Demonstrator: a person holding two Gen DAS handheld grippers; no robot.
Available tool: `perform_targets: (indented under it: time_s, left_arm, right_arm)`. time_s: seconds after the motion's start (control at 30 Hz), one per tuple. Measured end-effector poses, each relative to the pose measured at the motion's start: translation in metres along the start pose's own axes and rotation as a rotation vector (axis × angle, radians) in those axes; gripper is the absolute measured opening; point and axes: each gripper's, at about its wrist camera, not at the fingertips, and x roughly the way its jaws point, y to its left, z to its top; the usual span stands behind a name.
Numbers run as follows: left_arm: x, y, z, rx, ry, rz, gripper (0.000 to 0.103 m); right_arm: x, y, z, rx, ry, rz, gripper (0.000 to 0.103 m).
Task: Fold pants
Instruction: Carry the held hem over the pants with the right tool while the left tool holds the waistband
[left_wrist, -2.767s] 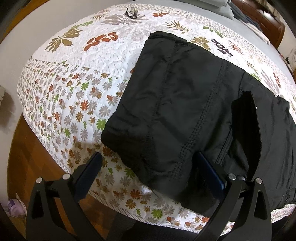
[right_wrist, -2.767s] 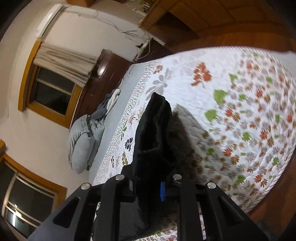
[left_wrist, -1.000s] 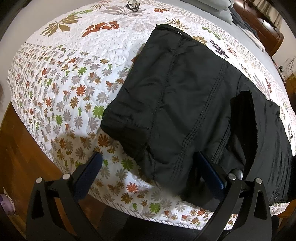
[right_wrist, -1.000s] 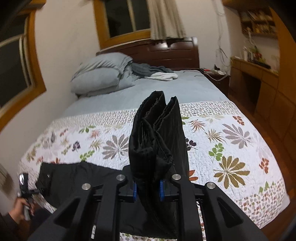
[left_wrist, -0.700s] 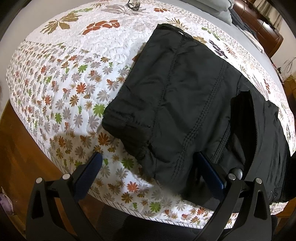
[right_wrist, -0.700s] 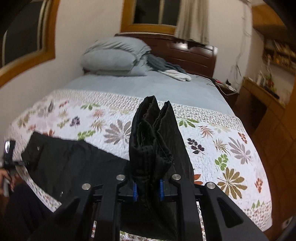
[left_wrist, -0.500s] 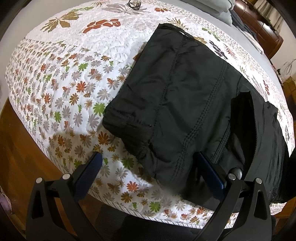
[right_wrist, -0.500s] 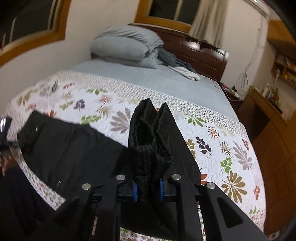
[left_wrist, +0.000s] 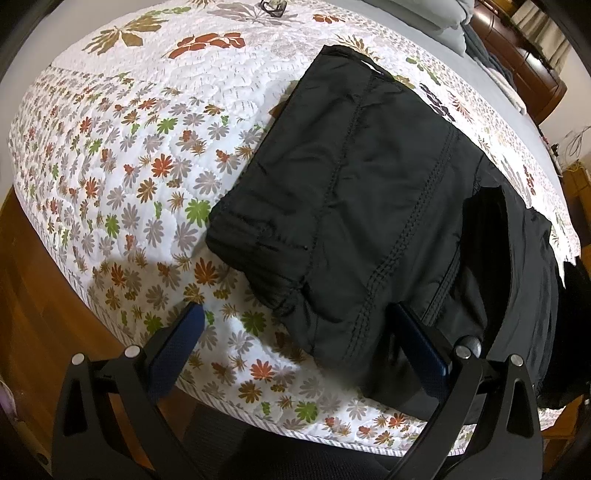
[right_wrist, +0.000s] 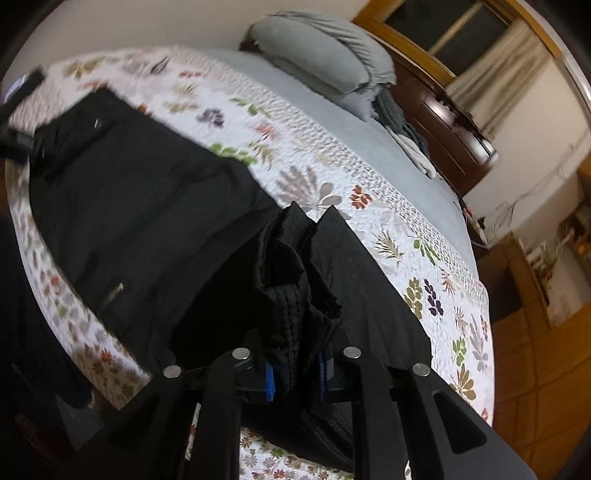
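The right hand-held gripper (right_wrist: 295, 376) is clamped on a bunched fold of the black pants (right_wrist: 295, 280); the gathered cloth stands up between its two blue pads (right_wrist: 270, 384) and rises away from them in two peaks. From that pinch the rest of the pants drops to the bed and spreads flat toward the left of the right wrist view, where a zipper and a small button show on the dark cloth, though that part is blurred. The left hand-held gripper (left_wrist: 295, 332) is spread wide, its blue pads (left_wrist: 184, 332) well apart and holding nothing. The near corner of the folded pants (left_wrist: 362, 206) lies between those fingers; the right finger sits against the pants' near edge, while the left finger hangs over bare quilt beside them. Whether the right finger presses the cloth cannot be told. Beyond this gripper the pants lie as a thick folded stack on the bed, their stitched seams running away from the camera, and a raised flap of cloth stands at the stack's right side. The bed is covered by a white floral quilt (left_wrist: 140, 155), and the pants rest near its foot edge. Past the pants, toward the head of the bed, a gray pillow (right_wrist: 325, 55) rests near a dark wooden headboard (right_wrist: 450, 122).
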Motion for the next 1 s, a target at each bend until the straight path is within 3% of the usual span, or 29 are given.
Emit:
perform_targets:
  time_s: [0.4,0.73,1.0]
  left_arm:
    - [0.002,0.005,-0.003,-0.01,0.0,-0.009,0.101]
    - [0.003,0.007,-0.003,-0.013,0.003,-0.015,0.101]
    - [0.003,0.007,-0.002,-0.013,0.004,-0.014,0.101]
  right_arm:
    - [0.029,0.051,-0.014,-0.14,0.04,-0.042,0.016]
    - [0.05,0.06,-0.021,-0.136,0.058,-0.009,0.017]
    - [0.018,0.031,-0.024,-0.021,-0.018,0.152,0.043]
